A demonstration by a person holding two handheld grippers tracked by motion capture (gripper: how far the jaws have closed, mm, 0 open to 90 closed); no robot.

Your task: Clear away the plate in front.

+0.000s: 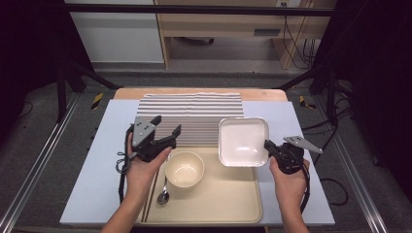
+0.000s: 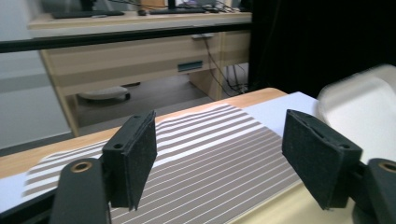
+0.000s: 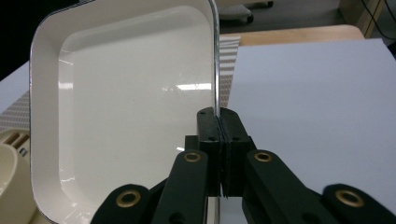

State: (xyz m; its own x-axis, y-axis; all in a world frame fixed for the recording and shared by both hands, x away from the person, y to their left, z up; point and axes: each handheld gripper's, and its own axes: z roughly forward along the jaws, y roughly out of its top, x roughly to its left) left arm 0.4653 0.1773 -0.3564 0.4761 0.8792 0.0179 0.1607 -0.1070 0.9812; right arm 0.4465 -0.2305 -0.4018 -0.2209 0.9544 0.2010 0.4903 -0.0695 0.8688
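My right gripper [image 1: 268, 144] [image 3: 218, 116] is shut on the right rim of a white square dish [image 1: 243, 141] [image 3: 126, 102]. The dish hangs over the far right corner of a beige tray [image 1: 228, 199]. A round cream bowl [image 1: 184, 169] [image 3: 8, 186] stands on the tray's left half. My left gripper [image 1: 166, 125] [image 2: 219, 158] is open with nothing between its pads. It hovers over the near left part of a striped cloth [image 1: 194, 111] [image 2: 210, 154], just beyond the bowl. The dish [image 2: 369, 102] appears blurred at the right of the left gripper view.
A metal spoon [image 1: 163, 194] and a pair of chopsticks [image 1: 149, 194] lie along the tray's left side. A pale mat [image 1: 104, 160] covers the wooden table under tray and cloth. Beyond the table are a wooden desk and dark frame bars.
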